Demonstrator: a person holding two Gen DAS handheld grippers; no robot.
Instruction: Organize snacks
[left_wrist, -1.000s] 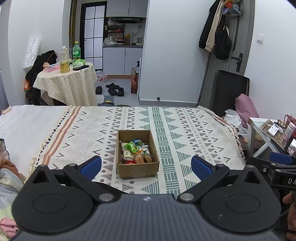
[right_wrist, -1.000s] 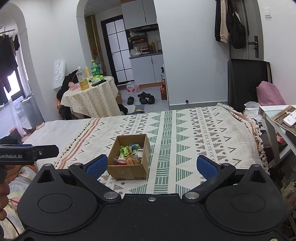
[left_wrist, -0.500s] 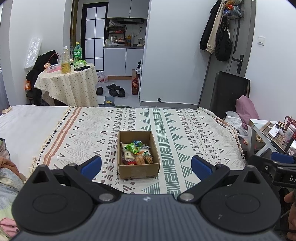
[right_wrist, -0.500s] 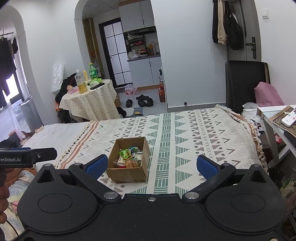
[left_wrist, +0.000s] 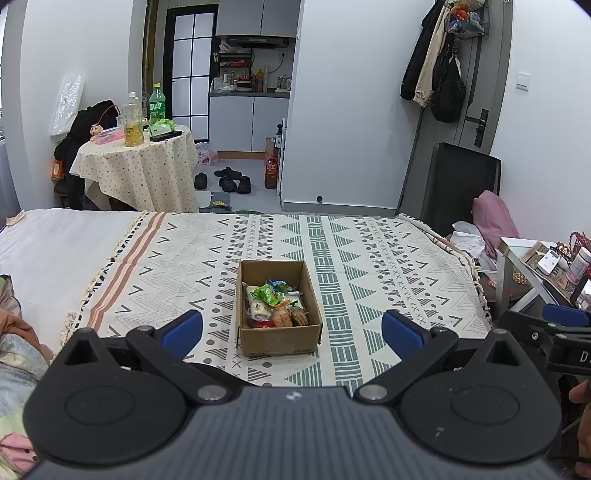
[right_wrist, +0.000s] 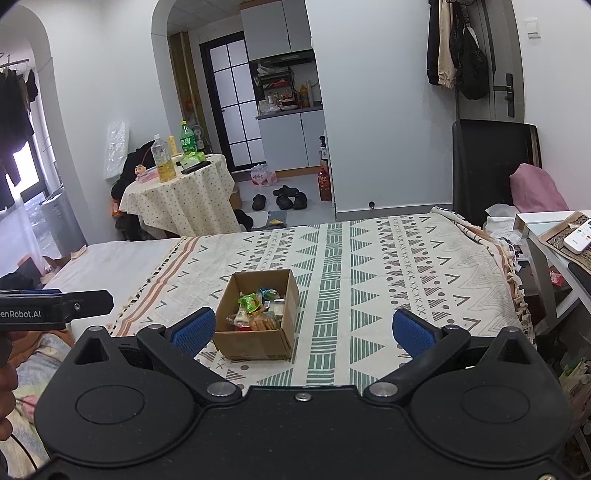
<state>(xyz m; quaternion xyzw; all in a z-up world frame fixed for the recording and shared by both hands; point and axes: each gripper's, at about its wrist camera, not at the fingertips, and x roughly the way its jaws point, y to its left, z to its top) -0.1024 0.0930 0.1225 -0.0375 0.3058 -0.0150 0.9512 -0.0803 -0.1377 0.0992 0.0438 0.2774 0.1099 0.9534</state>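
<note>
A brown cardboard box sits on the patterned bedspread; it also shows in the right wrist view. Several wrapped snacks lie inside it, seen too in the right wrist view. My left gripper is open and empty, held back from the box with the box framed between its blue pads. My right gripper is open and empty, with the box just right of its left pad. Each gripper shows at the edge of the other's view.
A white bedside table with small items stands at the right. A round table with bottles stands across the room. Bedding is bunched at the left. Shoes lie on the floor beyond the bed.
Both grippers drifted back and up slightly, so the box sits a little lower and farther in both views. Both grippers stay open. Nothing was grasped.
</note>
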